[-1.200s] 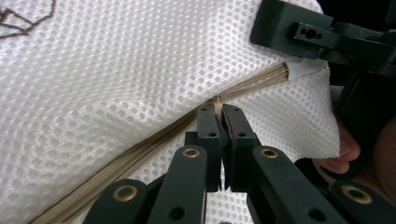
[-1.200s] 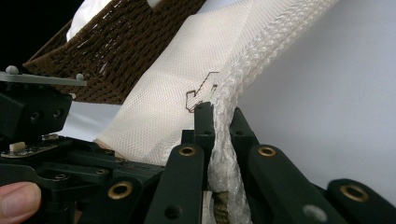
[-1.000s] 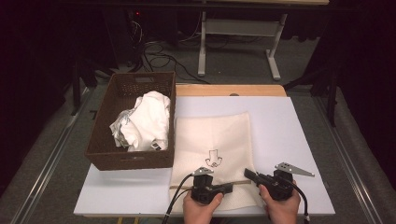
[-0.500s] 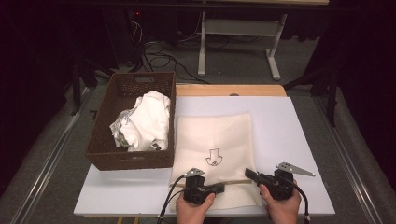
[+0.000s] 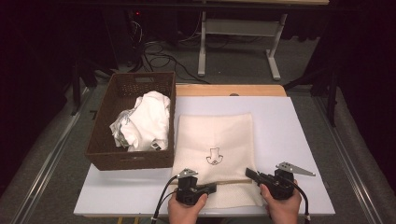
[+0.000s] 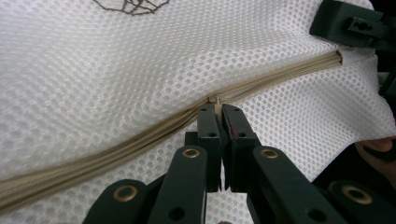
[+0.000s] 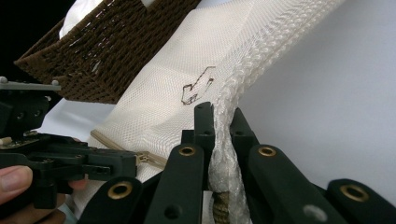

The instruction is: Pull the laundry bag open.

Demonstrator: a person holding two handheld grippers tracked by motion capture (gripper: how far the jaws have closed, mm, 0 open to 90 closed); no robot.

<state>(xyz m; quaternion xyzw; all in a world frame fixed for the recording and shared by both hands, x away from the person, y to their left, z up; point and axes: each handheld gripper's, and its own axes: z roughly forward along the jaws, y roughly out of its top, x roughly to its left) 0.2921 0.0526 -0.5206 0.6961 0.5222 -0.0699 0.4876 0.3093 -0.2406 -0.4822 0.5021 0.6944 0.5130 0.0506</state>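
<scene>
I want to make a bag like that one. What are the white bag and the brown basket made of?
The cream-white flat mesh bag looks like soft netted fabric, probably synthetic: tiny holes cover it, and a beige zipper runs across. The dark brown rectangular woven basket looks like matte wicker or rattan, maybe an imitation: interlaced strands show along its walls.

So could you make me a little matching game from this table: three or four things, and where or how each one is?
Things:
1. mesh bag
2. wicker basket
3. left tool
4. right tool

States:
A. clamped on the bag's edge
B. lying flat on the white board
C. holding crumpled white cloth
D. pinching the zip pull

Pairs: 1-B, 2-C, 3-D, 4-A
</scene>
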